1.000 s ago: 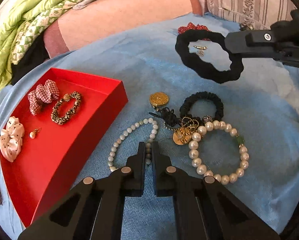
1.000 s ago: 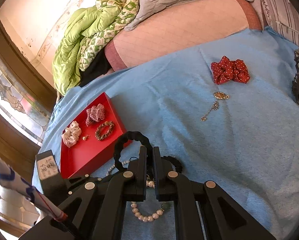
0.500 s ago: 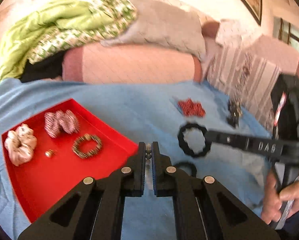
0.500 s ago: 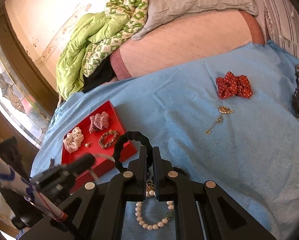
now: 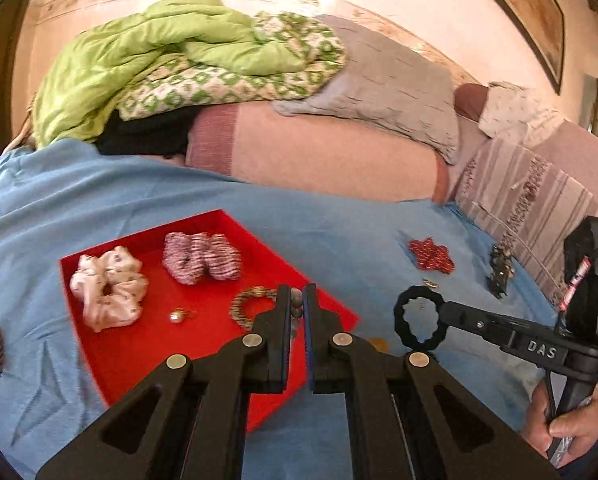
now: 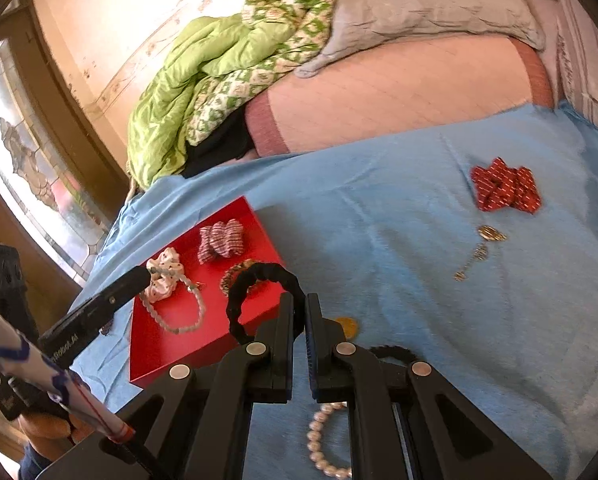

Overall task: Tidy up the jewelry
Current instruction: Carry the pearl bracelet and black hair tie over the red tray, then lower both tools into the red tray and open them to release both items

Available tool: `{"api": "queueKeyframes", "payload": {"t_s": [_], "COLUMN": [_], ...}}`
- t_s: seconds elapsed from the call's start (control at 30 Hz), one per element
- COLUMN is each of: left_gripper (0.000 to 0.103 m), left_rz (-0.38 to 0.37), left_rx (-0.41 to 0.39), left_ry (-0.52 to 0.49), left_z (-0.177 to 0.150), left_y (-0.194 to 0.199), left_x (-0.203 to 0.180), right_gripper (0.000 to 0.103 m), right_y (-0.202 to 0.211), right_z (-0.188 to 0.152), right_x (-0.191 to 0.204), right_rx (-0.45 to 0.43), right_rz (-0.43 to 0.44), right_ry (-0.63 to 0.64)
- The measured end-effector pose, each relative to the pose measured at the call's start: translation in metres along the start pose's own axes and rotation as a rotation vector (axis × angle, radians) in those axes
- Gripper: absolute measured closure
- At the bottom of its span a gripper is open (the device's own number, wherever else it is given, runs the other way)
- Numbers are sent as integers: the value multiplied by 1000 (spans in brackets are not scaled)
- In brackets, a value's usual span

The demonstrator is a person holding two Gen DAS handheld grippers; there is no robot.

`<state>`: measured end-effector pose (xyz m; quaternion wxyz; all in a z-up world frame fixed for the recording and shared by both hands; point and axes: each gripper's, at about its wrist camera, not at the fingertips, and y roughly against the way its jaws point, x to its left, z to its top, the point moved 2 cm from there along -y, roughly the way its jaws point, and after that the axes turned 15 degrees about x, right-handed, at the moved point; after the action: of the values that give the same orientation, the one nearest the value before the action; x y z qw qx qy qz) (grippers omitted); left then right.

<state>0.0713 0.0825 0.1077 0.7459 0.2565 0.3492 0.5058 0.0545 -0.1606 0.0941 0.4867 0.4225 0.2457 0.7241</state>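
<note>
My left gripper (image 5: 298,300) is shut on a pale bead bracelet (image 6: 175,312) and holds it dangling over the red tray (image 5: 147,352). In the tray lie a white scrunchie (image 5: 107,288), a pink checked scrunchie (image 5: 201,258), a leopard bracelet (image 5: 245,306) and a small earring (image 5: 178,315). My right gripper (image 6: 299,308) is shut on a black scrunchie (image 6: 259,280), lifted beside the tray's near corner. The black scrunchie also shows in the left wrist view (image 5: 419,320).
On the blue sheet (image 6: 419,280) lie a red scrunchie (image 6: 505,190), a gold pendant chain (image 6: 479,252), a gold coin (image 6: 347,326), a large pearl bracelet (image 6: 323,440) and another black scrunchie (image 6: 391,350). Pillows and a green quilt (image 5: 171,52) are behind.
My left gripper lifted the bead bracelet off the sheet and carried it left over the red tray. My right gripper held the black scrunchie and moved slightly toward the tray.
</note>
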Motion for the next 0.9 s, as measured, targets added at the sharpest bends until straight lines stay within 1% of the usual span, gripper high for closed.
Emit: {"api": "queueKeyframes", "payload": {"t_s": [0.17,0.37,0.67,0.9], "left_gripper": [98,98,98,98], "left_rz": [29,49,76,96], "left_rx": [5,31,64,98], "left_ry": [49,113,156,202], "left_z": [-1,-4,-8,-9], "left_y": [4,4,0,-13], "left_x": [24,50,71,88], "right_gripper": [97,97,97,97], "right_y": [-14,-35,-73,-99], "right_z": [0,1,-1,7], "right_x": [20,49,81,93], "right_rx": [7,21,73,110], "right_rz": [-1,-1,6,12], "right_ry": [38,77,102,98]}}
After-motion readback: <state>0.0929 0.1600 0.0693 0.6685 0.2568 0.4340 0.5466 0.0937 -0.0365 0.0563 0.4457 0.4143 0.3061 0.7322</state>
